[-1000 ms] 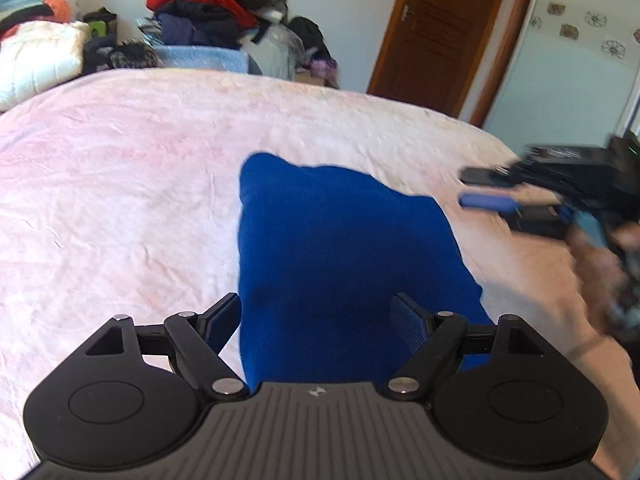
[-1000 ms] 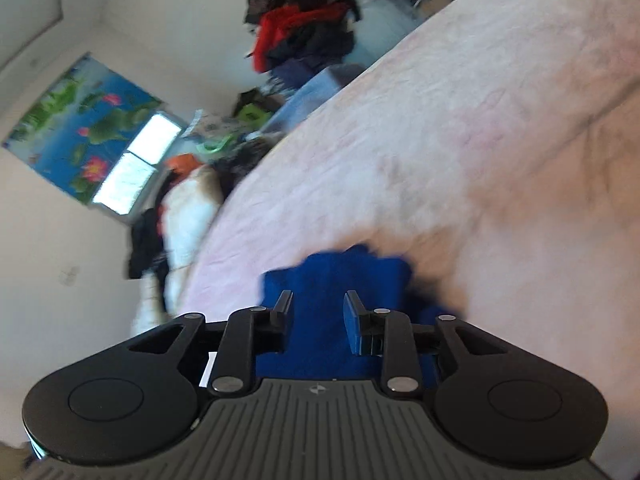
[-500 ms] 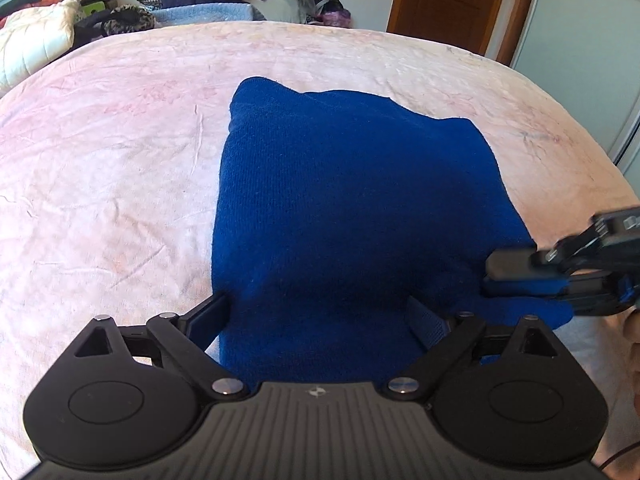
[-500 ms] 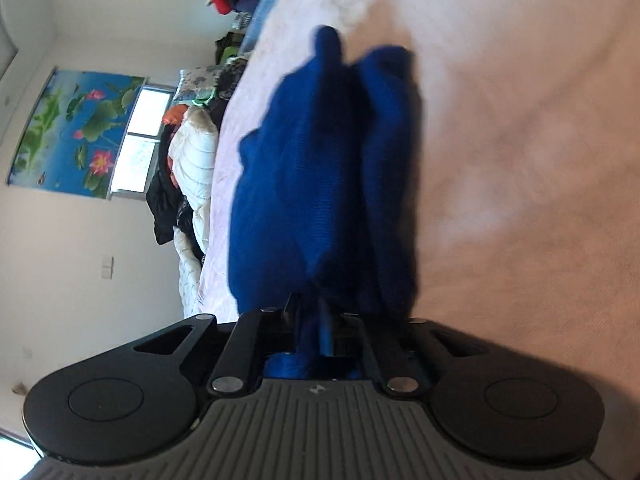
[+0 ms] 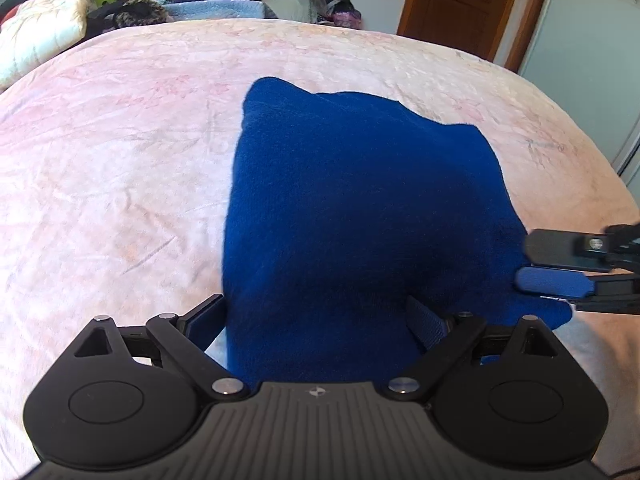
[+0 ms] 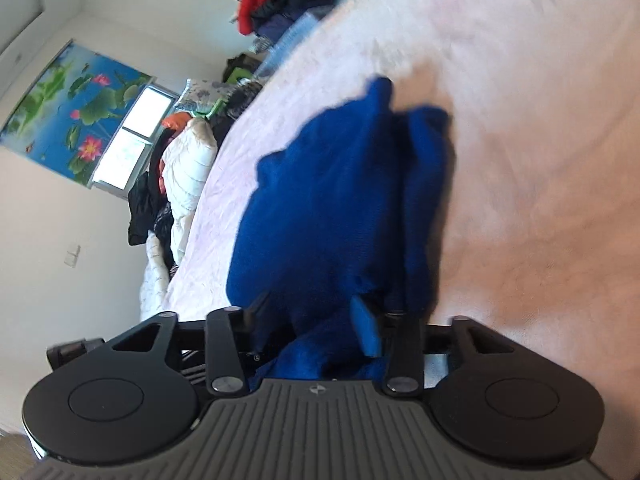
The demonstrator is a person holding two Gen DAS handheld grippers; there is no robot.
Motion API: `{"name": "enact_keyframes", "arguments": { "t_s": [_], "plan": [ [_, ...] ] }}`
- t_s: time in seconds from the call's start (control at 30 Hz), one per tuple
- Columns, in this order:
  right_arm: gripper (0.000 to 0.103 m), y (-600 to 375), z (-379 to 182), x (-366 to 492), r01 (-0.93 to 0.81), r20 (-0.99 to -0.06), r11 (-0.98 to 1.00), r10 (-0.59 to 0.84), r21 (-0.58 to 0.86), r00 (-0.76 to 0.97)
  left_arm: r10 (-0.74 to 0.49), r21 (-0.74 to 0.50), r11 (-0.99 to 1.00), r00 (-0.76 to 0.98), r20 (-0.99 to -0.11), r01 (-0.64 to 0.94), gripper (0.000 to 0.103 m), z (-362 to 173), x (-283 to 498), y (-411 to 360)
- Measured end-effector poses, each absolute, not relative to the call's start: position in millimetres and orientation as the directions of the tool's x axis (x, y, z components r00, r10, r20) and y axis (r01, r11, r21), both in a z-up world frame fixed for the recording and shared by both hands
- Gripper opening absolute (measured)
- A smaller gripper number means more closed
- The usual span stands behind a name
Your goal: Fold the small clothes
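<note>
Folding blue cloth (image 5: pixel 360 216) on bed (image 5: pixel 120 160) | soft, floppy, light; grab corners | left gripper (image 5: pixel 316 320) fingers wide | right gripper (image 6: pixel 316 320) fingers wide around cloth edge.

Garment (image 5: pixel 352 216) on bed (image 5: pixel 120 168)

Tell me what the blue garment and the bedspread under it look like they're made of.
Blue garment: seemingly a soft fleece or fine knit, matte and fuzzy, with no sheen. Bedspread: likely thin woven cotton, pale pink with a faint print and fine creases.
</note>
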State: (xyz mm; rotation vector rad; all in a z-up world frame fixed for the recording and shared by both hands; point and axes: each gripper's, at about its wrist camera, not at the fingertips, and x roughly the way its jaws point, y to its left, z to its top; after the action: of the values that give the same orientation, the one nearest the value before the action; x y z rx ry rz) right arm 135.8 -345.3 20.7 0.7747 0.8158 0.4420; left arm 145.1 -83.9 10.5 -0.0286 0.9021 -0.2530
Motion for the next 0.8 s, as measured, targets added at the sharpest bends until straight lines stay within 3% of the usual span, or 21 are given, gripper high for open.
{"name": "enact_keyframes", "arguments": {
  "t_s": [0.07,0.23,0.4,0.5,0.57,0.67,0.73,0.8],
  "plan": [
    [0.069,-339.4,39.8,112.7,-0.093,-0.496,0.738,0.537,0.669,0.682,-0.226,-0.127,0.972,0.624,-0.748,0.2,0.096,21.2,129.5,-75.5],
    [0.078,-336.5,48.6,59.3,-0.055,-0.588,0.892,0.341,0.449,0.733,-0.121,-0.083,0.993,0.705,-0.699,0.088,0.096,37.8,76.6,-30.4],
    [0.078,-379.6,38.5,13.4,0.016,-0.696,0.961,0.187,0.274,0.693,0.008,-0.036,0.998,0.71,-0.704,-0.047,0.096,44.2,35.7,37.1],
    [0.078,-413.0,45.8,1.7,0.055,-0.742,0.998,-0.019,0.024,0.67,0.138,0.094,0.99,0.72,-0.68,-0.101,0.096,56.3,30.4,70.5],
    [0.078,-429.6,55.1,2.0,0.082,-0.72,0.978,-0.196,-0.191,0.666,0.192,0.132,0.981,0.727,-0.66,-0.139,0.096,67.2,34.9,85.3],
    [0.08,-426.1,73.3,-0.4,0.121,-0.539,0.858,-0.417,-0.499,0.732,0.151,0.079,0.988,0.753,-0.64,-0.131,0.096,81.9,41.0,80.9],
    [0.091,-409.0,83.3,-3.3,0.128,-0.455,0.835,-0.413,-0.536,0.789,0.078,0.027,0.997,0.773,-0.629,-0.079,0.096,80.9,41.5,59.8],
    [0.099,-386.6,89.0,-5.4,0.084,-0.479,0.916,-0.281,-0.392,0.832,0.013,-0.008,1.0,0.771,-0.637,-0.023,0.096,69.5,43.8,29.9]
  ]
}}
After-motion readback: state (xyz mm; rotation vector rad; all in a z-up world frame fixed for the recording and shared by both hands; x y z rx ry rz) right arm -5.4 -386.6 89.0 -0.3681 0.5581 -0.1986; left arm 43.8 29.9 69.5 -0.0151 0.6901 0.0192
